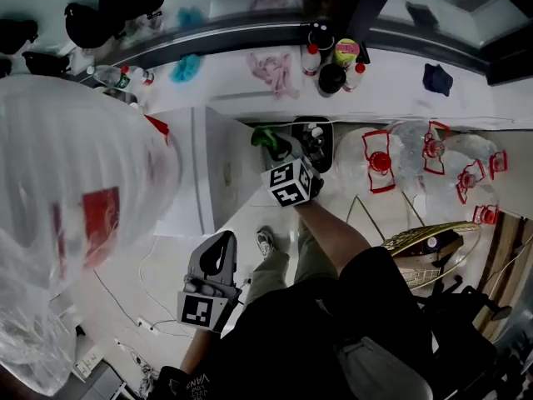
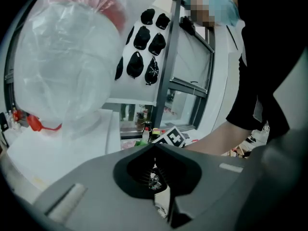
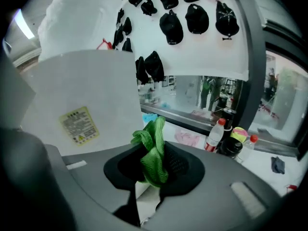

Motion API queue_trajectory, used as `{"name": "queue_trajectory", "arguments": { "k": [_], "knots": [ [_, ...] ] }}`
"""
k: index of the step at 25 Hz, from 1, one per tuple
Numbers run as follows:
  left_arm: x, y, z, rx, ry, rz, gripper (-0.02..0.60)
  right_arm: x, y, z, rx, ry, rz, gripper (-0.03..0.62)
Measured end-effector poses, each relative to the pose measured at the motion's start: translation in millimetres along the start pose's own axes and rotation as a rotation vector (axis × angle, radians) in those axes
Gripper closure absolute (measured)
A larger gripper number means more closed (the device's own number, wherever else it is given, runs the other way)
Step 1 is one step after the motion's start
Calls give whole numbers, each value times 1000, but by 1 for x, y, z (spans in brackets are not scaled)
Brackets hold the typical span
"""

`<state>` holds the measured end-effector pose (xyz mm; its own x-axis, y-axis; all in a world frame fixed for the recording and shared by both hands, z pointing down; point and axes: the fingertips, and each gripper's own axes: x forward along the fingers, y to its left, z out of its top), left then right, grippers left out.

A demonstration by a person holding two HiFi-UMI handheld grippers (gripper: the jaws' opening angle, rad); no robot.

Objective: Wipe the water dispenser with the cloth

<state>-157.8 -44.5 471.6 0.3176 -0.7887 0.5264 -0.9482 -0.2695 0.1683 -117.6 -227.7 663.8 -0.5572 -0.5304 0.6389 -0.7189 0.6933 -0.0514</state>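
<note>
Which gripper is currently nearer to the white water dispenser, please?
Right. The right gripper, jaws shut on the green cloth, is close beside the water dispenser; the left gripper hangs lower, near the person's legs, clearly apart.

In the head view the right gripper [image 1: 276,146] sits just above the frame's centre, reached forward on a bare, outstretched forearm [image 1: 335,233]. Its jaws are clamped on a bunched green cloth [image 3: 154,155]. The left gripper [image 1: 221,247] hangs low at lower centre-left, close to the body, and its jaws seem pressed together with nothing between them.
</note>
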Motion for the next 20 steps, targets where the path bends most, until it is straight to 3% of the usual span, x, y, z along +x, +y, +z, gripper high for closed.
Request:
{"name": "queue_trajectory", "arguments": {
  "k": [10, 20],
  "knots": [
    [-26, -15, 21, 110, -124, -93, 580, -160, 33, 6, 163, -178, -53, 502],
    [-68, 5, 25, 160, -221, -88, 580, -252, 62, 57, 73, -331, -130, 502]
  ]
}}
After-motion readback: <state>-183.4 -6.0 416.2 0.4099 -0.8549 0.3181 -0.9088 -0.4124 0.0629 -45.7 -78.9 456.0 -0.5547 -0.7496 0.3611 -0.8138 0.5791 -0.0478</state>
